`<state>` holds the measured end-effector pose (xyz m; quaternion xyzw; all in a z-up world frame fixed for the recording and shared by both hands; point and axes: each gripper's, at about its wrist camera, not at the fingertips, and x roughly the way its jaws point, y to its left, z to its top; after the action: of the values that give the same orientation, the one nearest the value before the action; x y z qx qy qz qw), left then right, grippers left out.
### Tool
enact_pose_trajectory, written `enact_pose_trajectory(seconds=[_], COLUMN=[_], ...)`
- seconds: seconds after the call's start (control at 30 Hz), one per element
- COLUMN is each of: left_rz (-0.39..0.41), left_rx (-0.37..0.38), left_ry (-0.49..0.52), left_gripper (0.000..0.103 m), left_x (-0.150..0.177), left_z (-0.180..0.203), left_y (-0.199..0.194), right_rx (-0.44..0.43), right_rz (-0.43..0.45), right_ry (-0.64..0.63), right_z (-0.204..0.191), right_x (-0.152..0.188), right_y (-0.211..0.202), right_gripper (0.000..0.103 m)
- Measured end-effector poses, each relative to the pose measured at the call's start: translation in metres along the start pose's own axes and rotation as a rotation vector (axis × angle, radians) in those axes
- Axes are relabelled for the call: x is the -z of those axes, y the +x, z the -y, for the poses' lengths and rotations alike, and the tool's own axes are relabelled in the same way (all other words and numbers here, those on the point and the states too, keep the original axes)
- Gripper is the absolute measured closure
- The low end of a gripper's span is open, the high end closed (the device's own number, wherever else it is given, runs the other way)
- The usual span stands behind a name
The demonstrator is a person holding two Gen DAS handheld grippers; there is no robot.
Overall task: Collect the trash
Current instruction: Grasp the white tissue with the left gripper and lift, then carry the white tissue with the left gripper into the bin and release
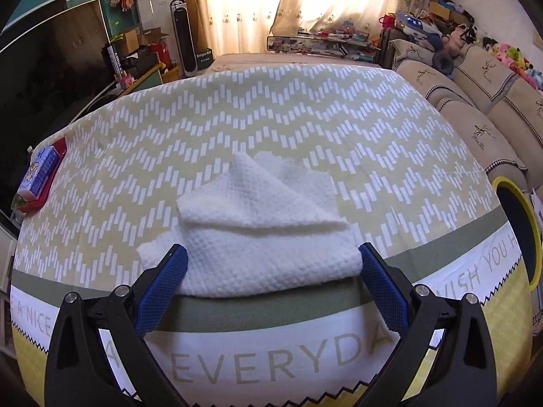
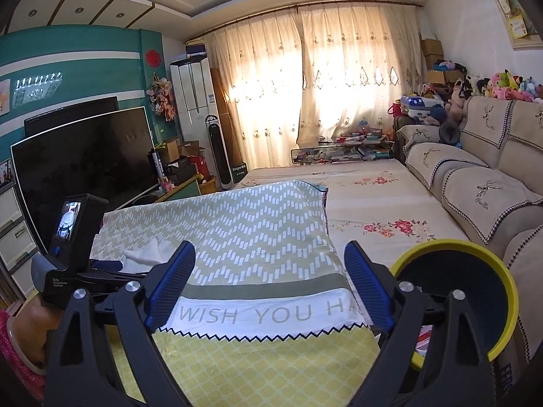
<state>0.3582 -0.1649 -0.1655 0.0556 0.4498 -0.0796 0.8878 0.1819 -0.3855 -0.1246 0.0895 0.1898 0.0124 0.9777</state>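
A crumpled white paper towel [image 1: 258, 230] lies on the patterned tablecloth [image 1: 237, 118]. My left gripper [image 1: 271, 254] is open, its blue fingers [image 1: 169, 271] on either side of the towel's near edge, touching or nearly touching it. A yellow-rimmed dark bin [image 1: 519, 224] stands at the table's right side. In the right wrist view my right gripper [image 2: 269, 254] is open and empty, above the table's near right corner. The bin [image 2: 451, 291] is just to its right. The towel [image 2: 149, 251] and the left gripper's body [image 2: 74, 237] show at the left.
A red tray with a blue tissue pack [image 1: 39, 176] sits at the table's left edge. A sofa [image 2: 475, 186] runs along the right, a TV [image 2: 85, 159] on the left. A floral-covered surface [image 2: 366, 196] lies beyond the table.
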Motion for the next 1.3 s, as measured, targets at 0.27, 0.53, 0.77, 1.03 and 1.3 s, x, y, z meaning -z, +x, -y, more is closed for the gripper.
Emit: enact_pose_trajectory(seconds=[0.27, 0.53, 0.77, 1.03, 1.3], left_rz=[0.051, 0.105, 0.230, 0.279, 0.187], left_rx=[-0.017, 0.016, 0.044, 0.253, 0.456], left_ry=[0.027, -0.009, 0.073, 0.238, 0.441], left_gripper=[0.072, 0.089, 0.089, 0.089, 0.088], left_x=[-0.001, 0.006, 0.008, 0.000, -0.001], left_z=[0.008, -0.002, 0.024, 0.119, 0.264], left_y=[-0.012, -0.031, -0.090, -0.139, -0.127], right_rx=[-0.003, 0.000, 0.025, 0.206, 0.376], right_rz=[-0.006, -0.005, 0.056, 0.110, 0.167], right_ry=[0.028, 0.033, 0.073, 0.105, 0.113], right_z=[0.006, 0.008, 0.029, 0.098, 0.146], right_x=[0.001, 0.000, 0.001, -0.009, -0.009], right_y=[0.001, 0.001, -0.023, -0.091, -0.154], right_gripper=[0.018, 0.018, 0.018, 0.018, 0.017])
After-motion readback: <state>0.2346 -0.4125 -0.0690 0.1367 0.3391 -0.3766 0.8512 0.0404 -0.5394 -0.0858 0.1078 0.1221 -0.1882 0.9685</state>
